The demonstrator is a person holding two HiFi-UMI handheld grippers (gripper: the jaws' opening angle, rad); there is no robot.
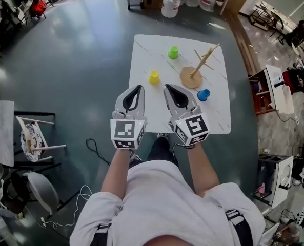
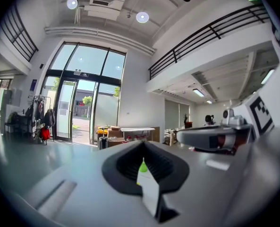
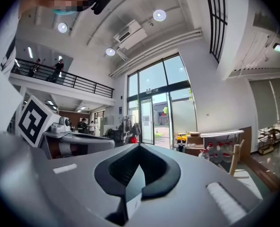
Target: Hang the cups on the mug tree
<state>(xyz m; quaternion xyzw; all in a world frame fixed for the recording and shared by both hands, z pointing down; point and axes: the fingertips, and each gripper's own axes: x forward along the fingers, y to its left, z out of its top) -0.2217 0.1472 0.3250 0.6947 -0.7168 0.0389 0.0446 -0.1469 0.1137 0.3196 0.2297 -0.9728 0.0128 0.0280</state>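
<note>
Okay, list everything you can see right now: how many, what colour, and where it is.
small green plastic cup: one, green, table's far side
small yellow plastic cup: one, yellow, table's left middle
small blue plastic cup: one, blue, table's right
wooden mug tree: one, tan, between the cups, pegs bare
square white table: one, white, ahead
large water jugs: several, pale, floor beyond table
left gripper: one, grey, shut, empty
right gripper: one, grey, shut, empty

my left gripper [image 2: 143, 145]: jaws closed together, nothing gripped | through the slit between them: sliver of white table [image 2: 150, 193], green cup [image 2: 142, 166] standing on it | at my right: right gripper [image 2: 184, 136] alongside, its marker cube [image 2: 261, 115] behind | beyond: glass entrance doors [image 2: 78, 110], balcony railing [image 2: 201, 37], ceiling lights [image 2: 141, 17]
</note>
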